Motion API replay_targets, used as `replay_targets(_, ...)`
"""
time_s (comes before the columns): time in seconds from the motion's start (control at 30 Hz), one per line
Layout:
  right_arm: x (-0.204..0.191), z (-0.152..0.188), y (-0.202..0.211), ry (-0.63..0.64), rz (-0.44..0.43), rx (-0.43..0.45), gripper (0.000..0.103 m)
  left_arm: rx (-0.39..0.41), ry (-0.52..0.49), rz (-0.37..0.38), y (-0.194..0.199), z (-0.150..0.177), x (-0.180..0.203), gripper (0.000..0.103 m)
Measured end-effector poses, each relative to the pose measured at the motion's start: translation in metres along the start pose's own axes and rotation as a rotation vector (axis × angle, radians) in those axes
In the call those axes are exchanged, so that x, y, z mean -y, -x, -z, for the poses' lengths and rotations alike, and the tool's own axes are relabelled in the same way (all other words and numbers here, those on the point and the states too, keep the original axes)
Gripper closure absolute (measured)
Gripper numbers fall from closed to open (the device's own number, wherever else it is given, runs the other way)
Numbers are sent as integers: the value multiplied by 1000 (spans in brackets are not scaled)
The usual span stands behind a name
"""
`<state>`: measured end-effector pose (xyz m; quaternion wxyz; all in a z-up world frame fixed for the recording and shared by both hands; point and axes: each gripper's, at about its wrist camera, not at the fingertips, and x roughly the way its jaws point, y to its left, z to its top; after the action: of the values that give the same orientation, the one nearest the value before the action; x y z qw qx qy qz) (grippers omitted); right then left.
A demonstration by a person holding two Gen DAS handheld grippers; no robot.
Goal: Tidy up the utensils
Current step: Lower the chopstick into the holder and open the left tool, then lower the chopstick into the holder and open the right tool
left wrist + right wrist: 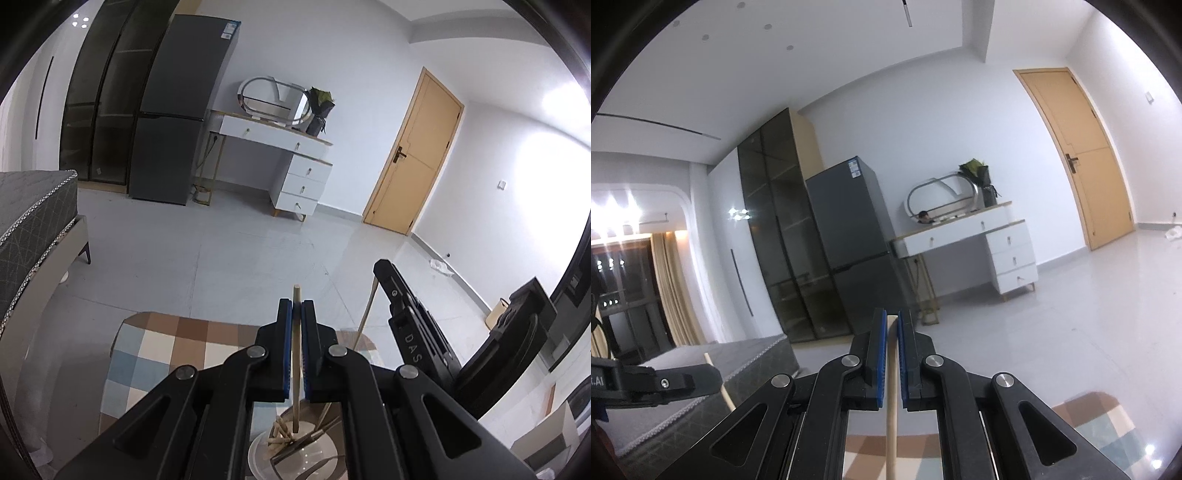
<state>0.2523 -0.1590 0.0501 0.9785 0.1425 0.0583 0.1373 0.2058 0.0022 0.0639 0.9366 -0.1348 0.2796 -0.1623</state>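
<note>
Both tongs, left (297, 314) and right (892, 328), pinch a light, stiff chopstick (296, 325) each (slippery; grip near top).

A grey fridge (177, 110) stands between a dark glass cabinet (99, 107) and a white dresser (291, 162); a wooden door (413, 155) is shut; a checked rug (166, 354) lies beside the bed (33, 221).

We lose lower end of wooden stick (891, 424) at right view's bottom edge. White holder (258, 452) mostly hidden behind left gripper (296, 314); utensils (291, 439) inside too jumbled to identify.
</note>
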Motion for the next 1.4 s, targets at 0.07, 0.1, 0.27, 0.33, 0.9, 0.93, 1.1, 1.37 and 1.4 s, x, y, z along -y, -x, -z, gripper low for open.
replay_targets(0.07,1,0,0,-1,-2,-11,98,-9,-2,-4,-2,1,1,103)
replay_targets(0.1,1,0,2,6,-10,-18,98,-13,-2,-4,-2,1,0,103)
replay_targets(0.27,-2,4,11,62,-59,-66,98,-25,2,-13,0,3,0,103)
replay_targets(0.33,-5,7,18,109,-86,-83,98,-25,3,-13,0,4,-1,103)
replay_targets(0.9,-23,16,48,235,-190,-231,97,-80,3,-76,5,20,1,102)
replay_targets(0.93,-24,17,49,238,-192,-238,97,-85,1,-73,6,20,2,102)
replay_targets(1.1,-30,24,56,250,-198,-309,95,-131,6,-70,5,24,6,102)
replay_targets(1.37,-28,30,78,228,-152,-414,65,-342,17,-76,-7,42,5,102)
replay_targets(1.4,-25,29,86,210,-139,-423,63,-355,20,-92,-6,45,5,102)
